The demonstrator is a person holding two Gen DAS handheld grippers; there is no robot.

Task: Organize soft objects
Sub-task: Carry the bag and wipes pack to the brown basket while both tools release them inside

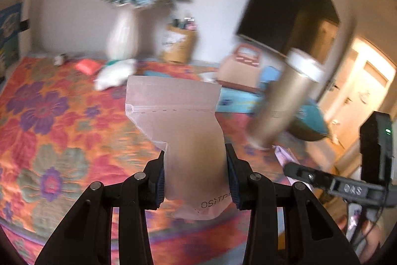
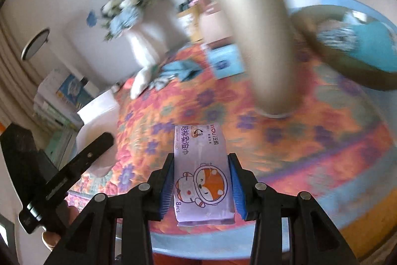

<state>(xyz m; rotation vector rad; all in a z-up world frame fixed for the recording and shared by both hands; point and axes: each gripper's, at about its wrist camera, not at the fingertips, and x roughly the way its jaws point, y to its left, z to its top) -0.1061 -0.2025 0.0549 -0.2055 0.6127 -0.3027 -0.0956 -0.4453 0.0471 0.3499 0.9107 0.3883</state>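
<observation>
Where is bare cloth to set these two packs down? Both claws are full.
Free: the near floral cloth left of the gold tumbler. Crowded: the far edge by the white vase, white bundle and blue box.

A table with a flowered orange cloth [image 1: 62, 116] carries a white vase [image 1: 122, 35], and near the vase lie a white soft bundle [image 1: 114, 76] and a blue box [image 2: 224, 61].

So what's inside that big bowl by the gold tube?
In the right claw's view, the bowl holds something teal and a blue-and-white patterned bundle. It's blurry, so I can't tell what they are, and anything underneath is hidden.
</observation>
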